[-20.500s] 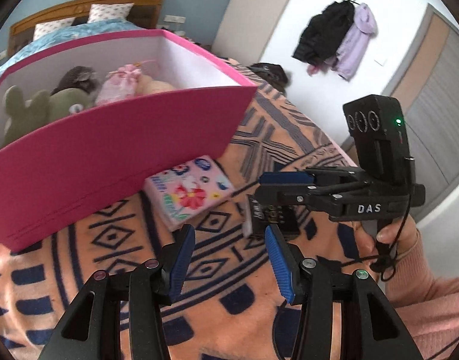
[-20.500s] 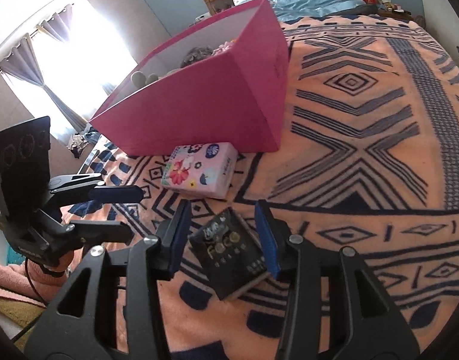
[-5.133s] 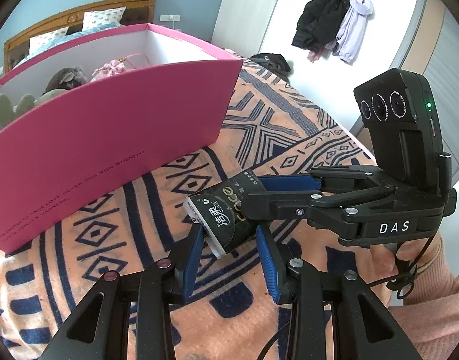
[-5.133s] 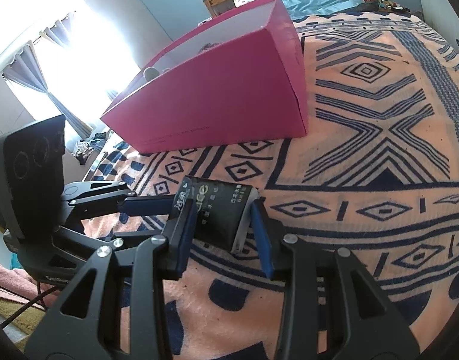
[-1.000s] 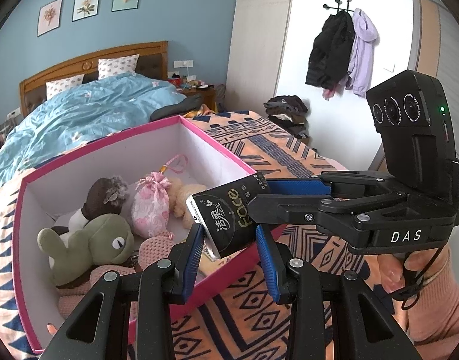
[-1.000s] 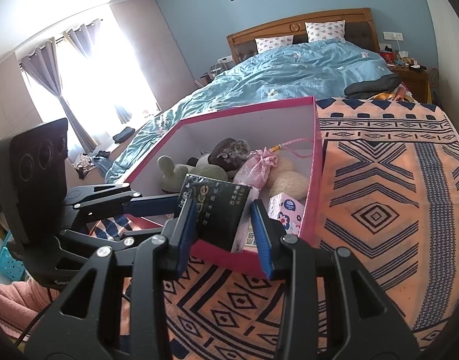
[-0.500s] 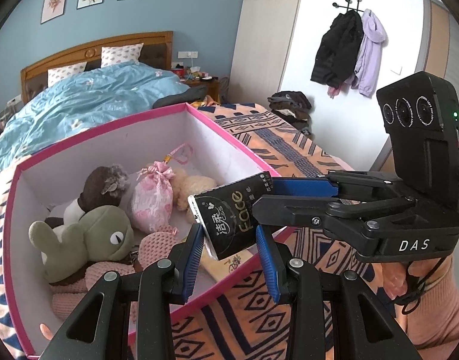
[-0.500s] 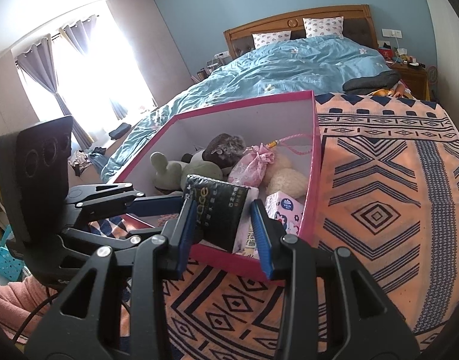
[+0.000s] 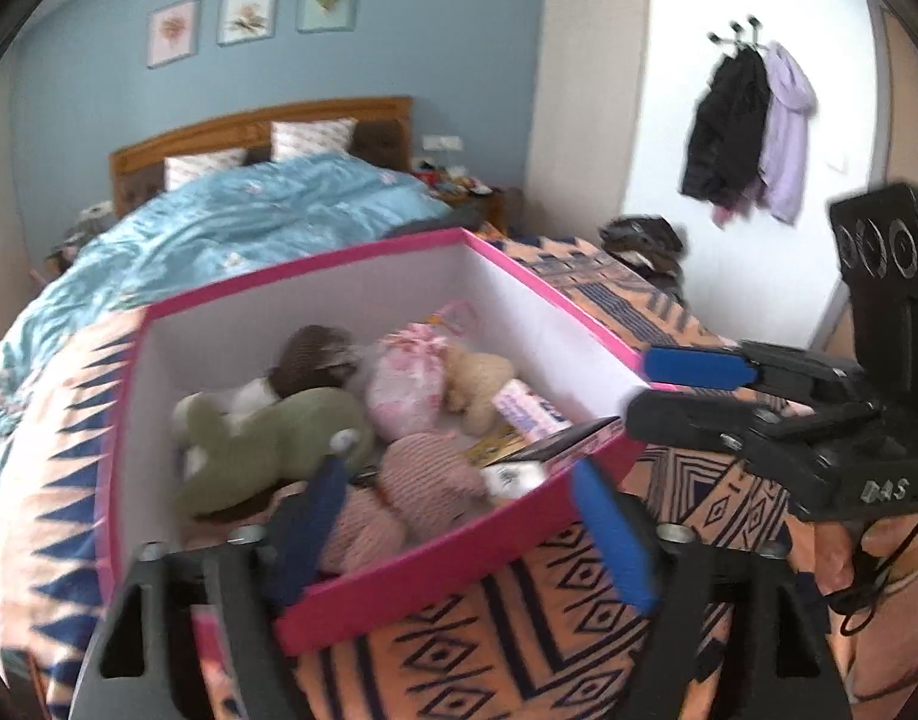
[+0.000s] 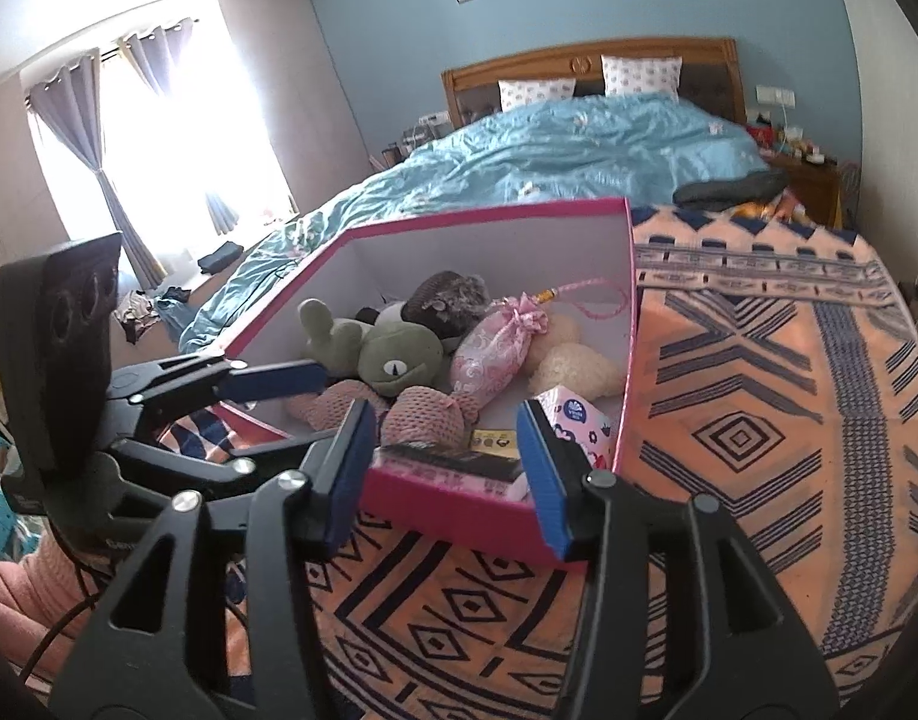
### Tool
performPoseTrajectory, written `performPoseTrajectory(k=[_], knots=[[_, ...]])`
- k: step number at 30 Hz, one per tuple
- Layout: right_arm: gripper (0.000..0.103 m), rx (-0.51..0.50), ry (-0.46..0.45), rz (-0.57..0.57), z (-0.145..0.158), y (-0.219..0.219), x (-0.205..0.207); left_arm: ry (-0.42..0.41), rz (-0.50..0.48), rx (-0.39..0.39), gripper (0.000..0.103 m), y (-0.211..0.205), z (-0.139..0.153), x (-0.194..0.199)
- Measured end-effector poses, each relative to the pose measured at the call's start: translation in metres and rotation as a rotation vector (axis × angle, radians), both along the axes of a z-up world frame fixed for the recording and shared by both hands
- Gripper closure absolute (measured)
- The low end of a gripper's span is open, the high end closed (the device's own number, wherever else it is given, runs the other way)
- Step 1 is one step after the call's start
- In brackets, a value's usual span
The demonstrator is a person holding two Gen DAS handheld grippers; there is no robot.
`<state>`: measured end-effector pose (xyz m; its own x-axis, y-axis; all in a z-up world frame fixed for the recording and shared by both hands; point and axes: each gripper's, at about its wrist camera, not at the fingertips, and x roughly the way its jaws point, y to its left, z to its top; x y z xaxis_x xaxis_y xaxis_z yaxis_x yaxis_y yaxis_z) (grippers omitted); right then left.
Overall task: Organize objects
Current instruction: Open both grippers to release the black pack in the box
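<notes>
A pink box (image 9: 435,564) (image 10: 459,510) with a white inside stands on the patterned blanket. It holds a green plush frog (image 9: 267,438) (image 10: 393,360), a pink pouch (image 9: 405,384) (image 10: 489,354), a pink knit toy (image 9: 423,480) and a floral tissue pack (image 10: 573,420). The black tissue pack (image 9: 555,450) (image 10: 453,462) lies inside at the box's near corner, free of both grippers. My left gripper (image 9: 459,516) (image 10: 315,405) and right gripper (image 10: 447,474) (image 9: 639,390) hover at that corner. Both pairs of jaws are opening and no pad touches anything.
The orange and navy blanket (image 10: 759,420) spreads to the right of the box. Behind it lies a bed with a blue duvet (image 10: 579,144). Coats (image 9: 741,132) hang on the far wall. A hand in a pink sleeve (image 9: 879,552) holds the right gripper.
Both grippers were shut on the black tissue pack above the box. Their jaws have spread, and the pack has dropped into the box's near corner.
</notes>
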<state>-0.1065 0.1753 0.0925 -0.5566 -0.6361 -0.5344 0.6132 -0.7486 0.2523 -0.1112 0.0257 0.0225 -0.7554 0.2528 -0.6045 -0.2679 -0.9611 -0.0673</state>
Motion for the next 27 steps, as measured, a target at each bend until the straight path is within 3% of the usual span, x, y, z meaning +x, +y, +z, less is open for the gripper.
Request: performPoseTrajectory(k=[2, 3, 5, 10, 16, 27], knots=[[0.03, 0.01, 0.037, -0.005, -0.001, -0.001, 0.014, 0.026, 0.015, 0.002, 0.016, -0.008, 0.002, 0.014], [0.029, 0.015, 0.047, -0.001, -0.002, -0.003, 0.02, 0.036, 0.033, 0.002, 0.013, -0.012, 0.002, 0.023], [0.019, 0.035, 0.066, -0.009, -0.007, -0.005, 0.032, 0.052, 0.058, 0.008, 0.0, -0.02, 0.001, 0.035], [0.003, 0.084, 0.104, -0.061, -0.025, -0.012, 0.055, 0.056, 0.131, -0.035, 0.0, -0.028, -0.012, 0.059], [0.002, 0.141, 0.085, -0.086, -0.045, -0.023, 0.069, 0.023, 0.197, -0.029, 0.0, -0.037, -0.029, 0.073], [0.002, 0.152, 0.062, -0.087, -0.061, -0.031, 0.081, 0.004, 0.272, -0.024, 0.0, -0.042, -0.047, 0.089]])
